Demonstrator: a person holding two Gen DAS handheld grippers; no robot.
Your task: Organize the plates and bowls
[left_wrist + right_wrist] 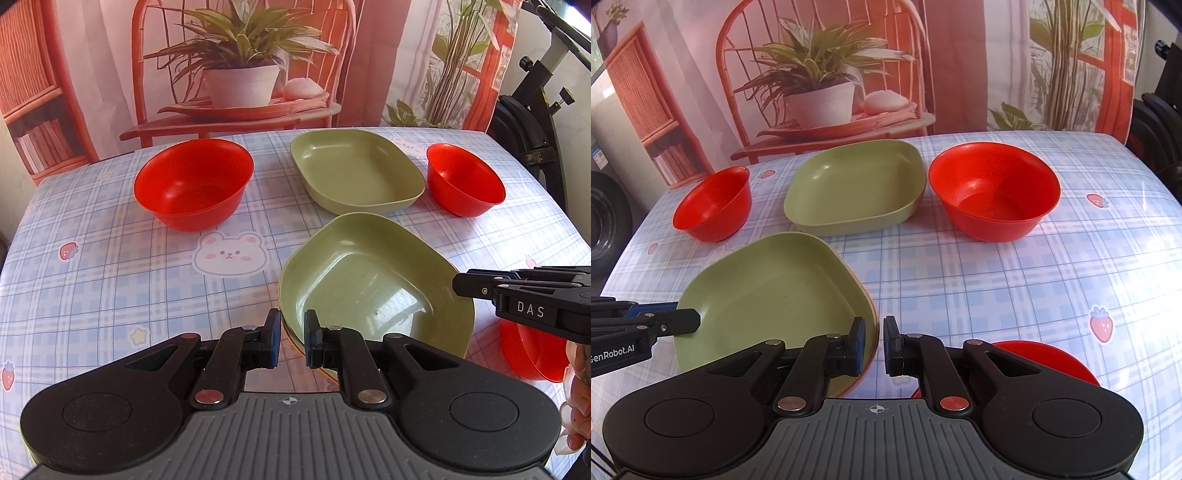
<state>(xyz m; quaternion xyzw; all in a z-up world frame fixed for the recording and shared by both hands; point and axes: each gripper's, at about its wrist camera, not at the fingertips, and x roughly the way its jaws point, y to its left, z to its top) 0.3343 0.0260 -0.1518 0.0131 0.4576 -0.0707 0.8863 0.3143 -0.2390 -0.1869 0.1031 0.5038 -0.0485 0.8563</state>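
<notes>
A near green plate [369,291] [775,291] is gripped on opposite rims. My left gripper [293,338] is shut on its near-left rim; it also shows in the right wrist view [690,319]. My right gripper [874,345] is shut on the other rim, and it enters the left wrist view [458,286] from the right. A second green plate [356,170] [855,186] lies behind. A large red bowl [194,182] [993,190] and a small red bowl [465,179] [713,203] stand at the back. A third red bowl [532,354] [1049,360] sits near, partly hidden.
The table [110,277] [997,288] has a blue plaid cloth with bears and strawberries. A printed backdrop [240,62] of a chair and plant hangs behind the far edge. A black stand [535,96] is off the table's right side.
</notes>
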